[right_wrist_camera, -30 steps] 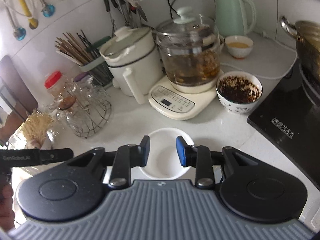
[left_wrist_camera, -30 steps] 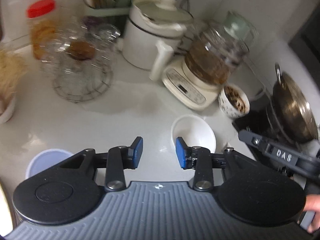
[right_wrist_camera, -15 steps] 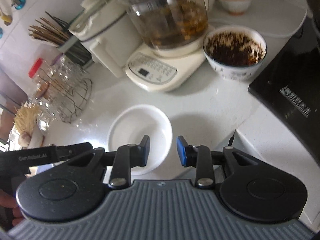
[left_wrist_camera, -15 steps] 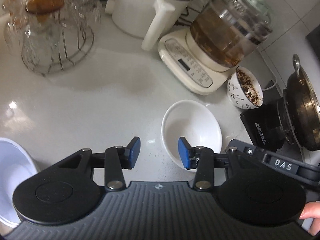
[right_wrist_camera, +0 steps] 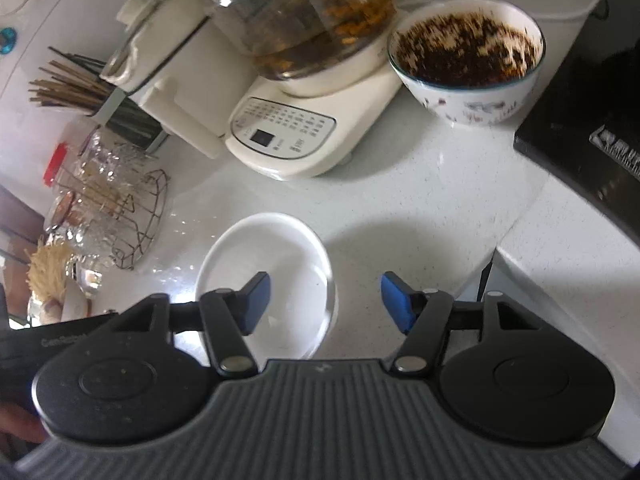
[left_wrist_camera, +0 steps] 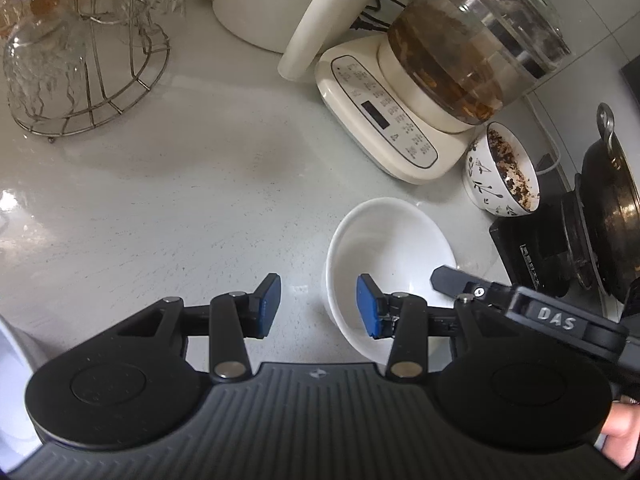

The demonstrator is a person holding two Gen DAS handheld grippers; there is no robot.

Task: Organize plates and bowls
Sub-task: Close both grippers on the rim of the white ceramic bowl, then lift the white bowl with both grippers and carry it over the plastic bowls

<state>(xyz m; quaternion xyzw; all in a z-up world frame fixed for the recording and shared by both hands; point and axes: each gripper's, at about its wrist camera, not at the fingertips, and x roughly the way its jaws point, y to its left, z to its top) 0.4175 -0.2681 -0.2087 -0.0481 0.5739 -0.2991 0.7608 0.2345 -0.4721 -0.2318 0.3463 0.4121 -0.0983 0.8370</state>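
A white empty bowl (left_wrist_camera: 390,248) stands on the grey counter; it also shows in the right wrist view (right_wrist_camera: 276,264). My left gripper (left_wrist_camera: 318,306) is open, its jaws straddling the bowl's left rim. My right gripper (right_wrist_camera: 326,302) is open wide, its jaws straddling the bowl's right rim. The right gripper's finger (left_wrist_camera: 452,282) reaches over the bowl in the left wrist view. A patterned bowl (right_wrist_camera: 466,60) with dark residue stands behind; it also shows in the left wrist view (left_wrist_camera: 502,172). A pale plate edge (left_wrist_camera: 12,380) shows at far left.
A cream kettle base with a glass pot (left_wrist_camera: 432,92) and a white cooker (left_wrist_camera: 280,4) stand behind the bowl. A wire rack with glasses (left_wrist_camera: 76,60) is at the left. A black hob (right_wrist_camera: 592,136) and a dark wok (left_wrist_camera: 612,208) are at the right.
Both grippers have moved down and closer to the white bowl. The right gripper's jaws have opened wider and now straddle the rim.
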